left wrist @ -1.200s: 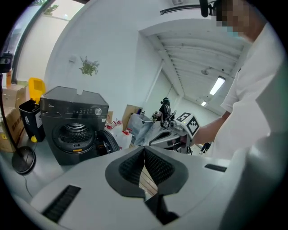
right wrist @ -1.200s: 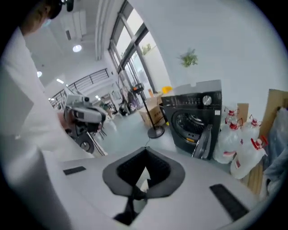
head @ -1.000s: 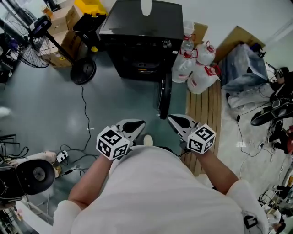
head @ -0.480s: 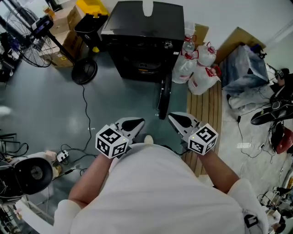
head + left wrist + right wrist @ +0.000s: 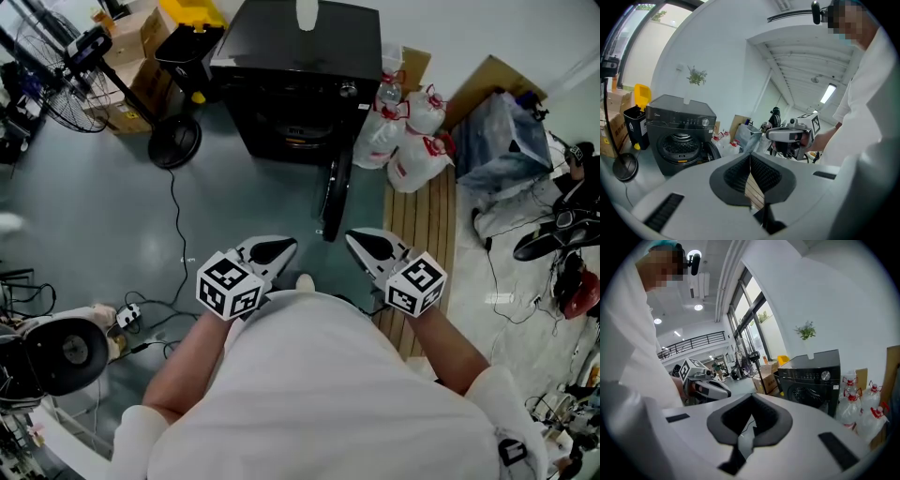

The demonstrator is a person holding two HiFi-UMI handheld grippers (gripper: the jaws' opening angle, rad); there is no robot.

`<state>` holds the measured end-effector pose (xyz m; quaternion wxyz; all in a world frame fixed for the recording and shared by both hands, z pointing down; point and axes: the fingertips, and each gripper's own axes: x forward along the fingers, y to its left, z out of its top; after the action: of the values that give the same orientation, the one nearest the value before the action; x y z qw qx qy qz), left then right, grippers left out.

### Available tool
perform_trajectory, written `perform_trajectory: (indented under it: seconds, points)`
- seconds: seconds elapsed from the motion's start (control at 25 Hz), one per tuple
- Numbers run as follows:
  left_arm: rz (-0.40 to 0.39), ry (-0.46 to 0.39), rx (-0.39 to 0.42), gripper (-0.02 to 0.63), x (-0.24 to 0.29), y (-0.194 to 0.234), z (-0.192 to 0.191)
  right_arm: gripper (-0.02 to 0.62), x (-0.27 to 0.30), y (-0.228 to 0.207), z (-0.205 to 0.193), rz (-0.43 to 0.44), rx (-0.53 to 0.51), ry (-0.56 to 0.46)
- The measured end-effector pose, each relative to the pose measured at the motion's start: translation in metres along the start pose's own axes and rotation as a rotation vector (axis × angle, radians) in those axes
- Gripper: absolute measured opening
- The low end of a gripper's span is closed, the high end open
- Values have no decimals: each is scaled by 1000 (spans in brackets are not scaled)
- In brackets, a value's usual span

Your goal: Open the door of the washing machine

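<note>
Washing machine (image 5: 298, 70) is standing against the far wall, black, top of the head view. Its door (image 5: 336, 195) is hanging open, swung out to the right of the front, edge-on to the head camera. In the left gripper view I am seeing straight into the round drum opening, with the door beside it.

Left gripper (image 5: 278, 248) is hovering close in front of the person's torso, well apart from the machine. Its jaws are pressing together with nothing between them. Right gripper (image 5: 361, 242) is sitting level with it on the other side, jaws likewise closed flat and empty. The two tips are pointing roughly toward the machine, with bare floor between them.

I am noting clutter around the machine:
- white water jugs (image 5: 403, 141) with red handles, bunched just beside its right side
- a slatted wooden board (image 5: 422, 225) lying on the floor right of the door
- a standing fan (image 5: 66, 84) at far left, its round base near the machine's left corner
- a black cable (image 5: 173, 225) running down the floor from that base
</note>
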<state>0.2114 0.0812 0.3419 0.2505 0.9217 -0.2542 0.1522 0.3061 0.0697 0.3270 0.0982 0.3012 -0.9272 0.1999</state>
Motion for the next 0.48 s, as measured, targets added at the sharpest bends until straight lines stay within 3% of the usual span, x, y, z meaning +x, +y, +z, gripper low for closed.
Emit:
perform_trajectory:
  seconds: [0.48]
  points:
    - [21,-2,-11,18,-1,0,-5,6,1,3,-5,18,-8,5]
